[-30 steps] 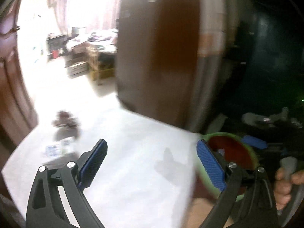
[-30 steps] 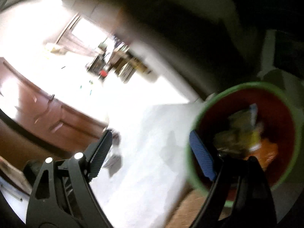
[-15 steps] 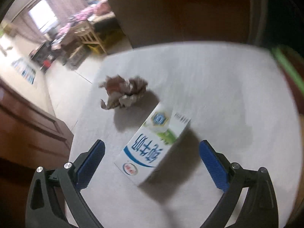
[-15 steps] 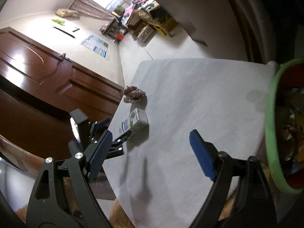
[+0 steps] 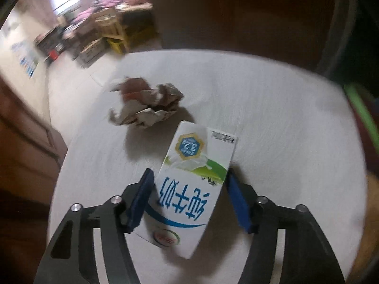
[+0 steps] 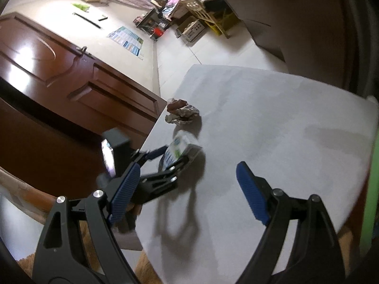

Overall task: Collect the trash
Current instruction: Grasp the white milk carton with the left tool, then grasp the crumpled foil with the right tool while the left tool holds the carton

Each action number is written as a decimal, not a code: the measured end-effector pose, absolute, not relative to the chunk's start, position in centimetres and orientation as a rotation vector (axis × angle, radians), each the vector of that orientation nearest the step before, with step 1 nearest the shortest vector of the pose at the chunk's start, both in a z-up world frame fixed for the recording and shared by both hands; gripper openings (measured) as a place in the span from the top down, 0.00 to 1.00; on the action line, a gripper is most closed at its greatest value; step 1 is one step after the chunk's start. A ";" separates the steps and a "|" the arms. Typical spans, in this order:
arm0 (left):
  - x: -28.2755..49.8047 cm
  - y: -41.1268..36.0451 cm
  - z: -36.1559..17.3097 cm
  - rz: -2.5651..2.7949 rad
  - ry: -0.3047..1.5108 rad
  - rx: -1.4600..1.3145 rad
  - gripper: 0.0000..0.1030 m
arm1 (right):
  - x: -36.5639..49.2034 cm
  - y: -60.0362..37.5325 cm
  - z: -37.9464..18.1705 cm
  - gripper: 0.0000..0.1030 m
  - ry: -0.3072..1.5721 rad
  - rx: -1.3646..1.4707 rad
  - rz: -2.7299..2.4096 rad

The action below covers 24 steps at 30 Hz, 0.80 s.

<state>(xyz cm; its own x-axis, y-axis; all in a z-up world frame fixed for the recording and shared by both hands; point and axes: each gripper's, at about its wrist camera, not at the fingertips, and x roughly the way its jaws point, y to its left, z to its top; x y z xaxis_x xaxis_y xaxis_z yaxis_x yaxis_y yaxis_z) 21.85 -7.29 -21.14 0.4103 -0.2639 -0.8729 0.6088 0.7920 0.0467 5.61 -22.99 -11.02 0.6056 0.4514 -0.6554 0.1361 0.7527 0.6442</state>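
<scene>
**Left gripper closing around the milk carton on the white table**

Near the table's [image 5: 272, 90] left edge lies a crumpled paper ball [image 5: 145, 105], brown and white, about midway along that edge. Just beside it, toward the near side, a white milk carton [image 5: 189, 184] with blue lettering and a green band lies flat on the surface. The left gripper [image 5: 189, 203] points steeply down at it, its jaws closing with the carton between them; the left blue pad sits against the carton's side, while a thin gap shows at the right pad. In the right wrist view the same carton [image 6: 180, 150] appears between those black fingers. The right gripper [image 6: 187, 194] hangs above the bare middle of the table with its jaws spread wide and nothing between them. At the table's right edge a green rim [image 5: 362, 116] of a container shows.
</scene>
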 end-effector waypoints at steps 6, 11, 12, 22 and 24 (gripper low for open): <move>15.9 -1.8 -18.7 -0.466 0.922 0.091 0.47 | 11.1 -21.3 -12.4 0.21 0.906 0.727 0.186; 10.1 1.2 -16.7 -0.404 0.865 -0.049 0.47 | 16.1 -18.6 -12.7 0.13 0.851 0.675 0.176; 9.0 1.9 -16.5 -0.389 0.866 -0.093 0.47 | 17.1 -17.8 -12.9 0.13 0.849 0.663 0.176; 9.0 3.3 -17.6 -0.343 0.895 -0.188 0.47 | 23.9 -12.3 -16.5 0.13 0.922 0.594 0.130; 9.0 3.7 -17.6 -0.335 0.897 -0.199 0.47 | 24.8 -11.5 -17.0 0.13 0.943 0.557 0.117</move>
<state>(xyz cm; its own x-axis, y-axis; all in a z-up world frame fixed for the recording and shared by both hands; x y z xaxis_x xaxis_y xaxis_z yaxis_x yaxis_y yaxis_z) 9.00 3.70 -17.65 0.5767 -0.3661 -0.7303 0.2015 0.9301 -0.3071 24.84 -11.46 -16.97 0.5920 0.3321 -0.7343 0.1421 0.8539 0.5007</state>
